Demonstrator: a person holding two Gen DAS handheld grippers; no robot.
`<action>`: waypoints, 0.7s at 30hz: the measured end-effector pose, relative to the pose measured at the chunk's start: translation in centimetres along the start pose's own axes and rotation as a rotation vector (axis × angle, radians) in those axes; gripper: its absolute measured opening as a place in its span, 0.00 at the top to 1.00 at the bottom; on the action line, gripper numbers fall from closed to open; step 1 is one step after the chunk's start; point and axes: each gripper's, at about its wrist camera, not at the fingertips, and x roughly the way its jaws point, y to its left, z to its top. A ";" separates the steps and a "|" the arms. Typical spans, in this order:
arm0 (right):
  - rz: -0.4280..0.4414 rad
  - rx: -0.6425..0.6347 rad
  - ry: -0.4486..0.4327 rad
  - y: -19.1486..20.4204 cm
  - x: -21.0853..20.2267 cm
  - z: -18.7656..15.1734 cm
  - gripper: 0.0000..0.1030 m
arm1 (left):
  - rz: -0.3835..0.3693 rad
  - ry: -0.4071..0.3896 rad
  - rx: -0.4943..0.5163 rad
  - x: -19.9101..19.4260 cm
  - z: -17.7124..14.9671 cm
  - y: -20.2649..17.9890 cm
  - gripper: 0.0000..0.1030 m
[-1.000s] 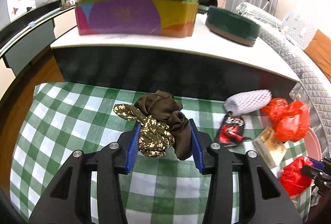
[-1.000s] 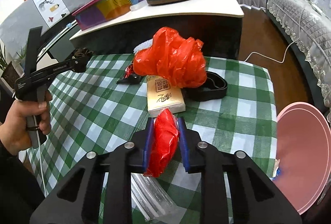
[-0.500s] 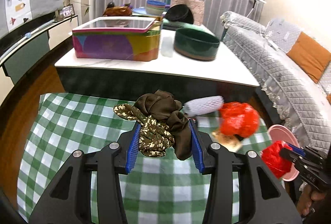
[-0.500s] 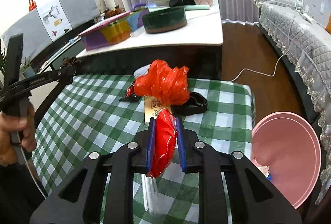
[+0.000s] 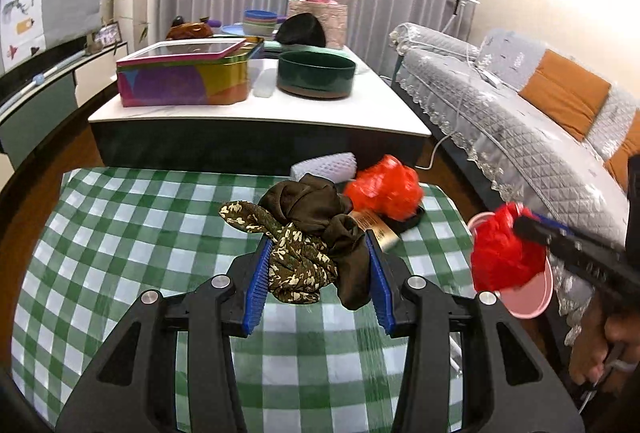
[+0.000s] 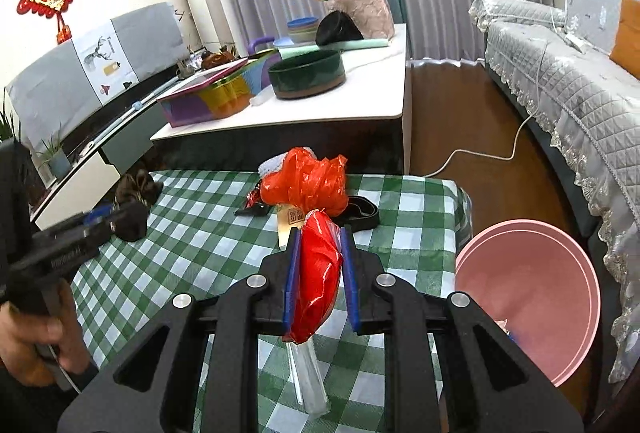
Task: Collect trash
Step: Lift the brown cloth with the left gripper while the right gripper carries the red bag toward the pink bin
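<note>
My left gripper (image 5: 317, 239) is shut on a bundle of brown and patterned cloth (image 5: 304, 201), held above the green checked table (image 5: 140, 233). In the right wrist view that gripper (image 6: 108, 217) hangs over the table's left edge, gripped by a hand. My right gripper (image 6: 321, 233) is shut on a small red plastic bag (image 6: 318, 273) and sits near the table's right side. A pink bin (image 6: 540, 273) stands on the floor to its right. In the left wrist view the right gripper (image 5: 520, 225) carries the red bag in front of the pink bin (image 5: 528, 297).
On the table lie a bigger red bag (image 6: 308, 185), a tissue pack (image 6: 294, 219), a black ring band (image 6: 362, 215), a white foam net (image 5: 326, 167), a dark wrapper (image 6: 256, 207) and clear plastic (image 6: 310, 377). Behind stands a white table (image 5: 256, 113) with a tin and bowl. A sofa (image 5: 520, 121) lines the right.
Both grippers have risen and drawn back from the table, each keeping its load. The left has swung right, so the pink bin and the right gripper now show closer in its view.
</note>
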 end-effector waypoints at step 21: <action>0.057 -0.029 -0.136 3.6 -5.1 1.4 0.81 | -0.117 -0.030 0.012 -2.7 -2.9 -1.6 0.58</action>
